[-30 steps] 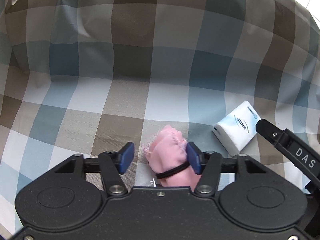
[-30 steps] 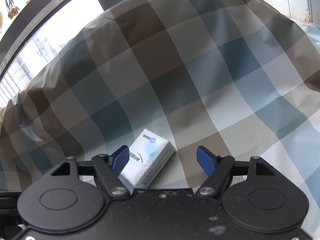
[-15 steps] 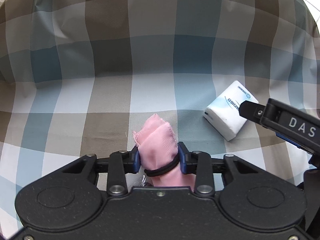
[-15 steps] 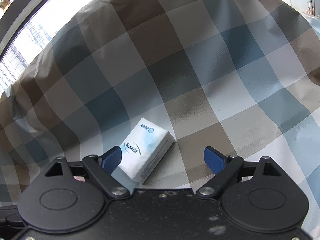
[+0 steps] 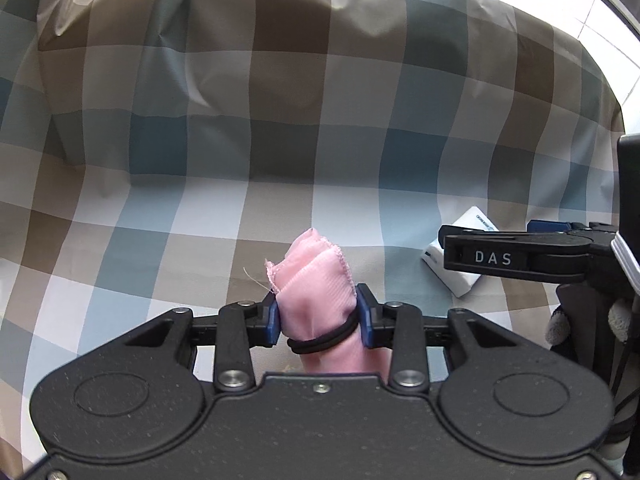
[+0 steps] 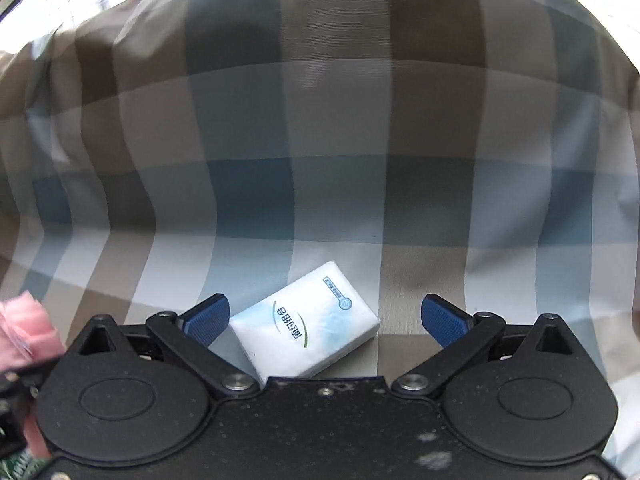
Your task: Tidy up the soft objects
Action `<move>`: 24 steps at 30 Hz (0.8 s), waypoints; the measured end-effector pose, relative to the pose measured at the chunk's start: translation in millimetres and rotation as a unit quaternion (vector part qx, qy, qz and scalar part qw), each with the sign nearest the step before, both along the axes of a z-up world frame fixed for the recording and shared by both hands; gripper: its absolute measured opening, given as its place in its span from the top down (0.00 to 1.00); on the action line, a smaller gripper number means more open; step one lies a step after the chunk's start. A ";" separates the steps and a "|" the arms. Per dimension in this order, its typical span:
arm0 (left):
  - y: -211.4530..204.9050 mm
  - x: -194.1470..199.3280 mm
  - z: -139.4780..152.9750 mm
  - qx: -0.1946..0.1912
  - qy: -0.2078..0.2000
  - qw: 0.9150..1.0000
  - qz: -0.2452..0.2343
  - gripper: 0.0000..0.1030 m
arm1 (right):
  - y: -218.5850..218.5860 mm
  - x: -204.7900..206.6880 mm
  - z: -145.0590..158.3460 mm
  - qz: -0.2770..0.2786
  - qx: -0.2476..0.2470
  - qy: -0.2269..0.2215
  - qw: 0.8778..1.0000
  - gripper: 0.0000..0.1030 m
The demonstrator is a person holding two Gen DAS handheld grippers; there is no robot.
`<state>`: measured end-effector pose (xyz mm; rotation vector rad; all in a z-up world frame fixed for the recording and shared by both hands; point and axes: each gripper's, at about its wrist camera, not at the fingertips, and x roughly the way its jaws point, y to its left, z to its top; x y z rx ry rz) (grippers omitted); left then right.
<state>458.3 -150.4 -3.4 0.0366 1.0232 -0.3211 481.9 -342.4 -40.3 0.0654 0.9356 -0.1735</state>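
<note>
Pink cloth (image 5: 316, 284), rolled and banded with a black elastic, is clamped between the pads of the left gripper (image 5: 318, 316). Beyond, a white tissue pack (image 6: 306, 330) is framed on the checked cover (image 6: 320, 200) by the right gripper (image 6: 324, 318), whose jaws have just been spread wide, untouching.

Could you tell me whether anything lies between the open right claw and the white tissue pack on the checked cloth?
Nothing visible does. The tissue pack lies on the checked cloth between the fingers of the right claw, whose jaws have just been opening. The pink cloth roll sits apart, clamped in the left claw.
</note>
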 end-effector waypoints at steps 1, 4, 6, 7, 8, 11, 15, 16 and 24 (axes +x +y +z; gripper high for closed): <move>1.9 -0.3 -0.5 0.002 0.001 1.000 0.000 0.64 | 2.8 0.4 -0.7 0.012 -0.013 0.000 1.000 0.00; 8.4 -1.3 -4.9 0.004 0.009 1.000 0.001 0.64 | 4.7 7.5 -4.9 0.042 -0.038 0.010 0.998 0.00; 12.3 -3.4 -6.9 0.004 0.013 1.000 0.002 0.64 | 2.7 12.7 -9.7 0.063 -0.035 0.028 0.997 0.00; 13.9 -4.8 -7.6 0.004 0.014 1.000 0.001 0.64 | 2.1 14.8 -11.1 0.068 -0.037 0.032 0.996 0.00; 14.9 -6.2 -8.5 0.005 0.014 1.000 0.002 0.64 | 1.4 15.8 -11.7 0.073 -0.036 0.033 0.996 0.00; 16.2 -10.4 -9.2 0.017 0.011 1.000 0.002 0.64 | 0.7 19.4 -14.8 0.089 -0.026 0.040 0.995 0.00; 18.8 -15.8 -8.1 0.023 0.007 1.000 0.002 0.64 | 6.1 19.8 -22.0 0.118 -0.026 0.056 0.991 0.01; 18.9 -16.8 -8.0 0.025 0.007 1.000 0.001 0.64 | 7.6 19.7 -22.4 0.124 -0.030 0.057 0.990 0.01; 17.1 -25.4 -5.6 0.027 0.007 1.000 -0.001 0.64 | 16.9 25.4 -26.0 0.127 -0.029 0.074 0.989 0.25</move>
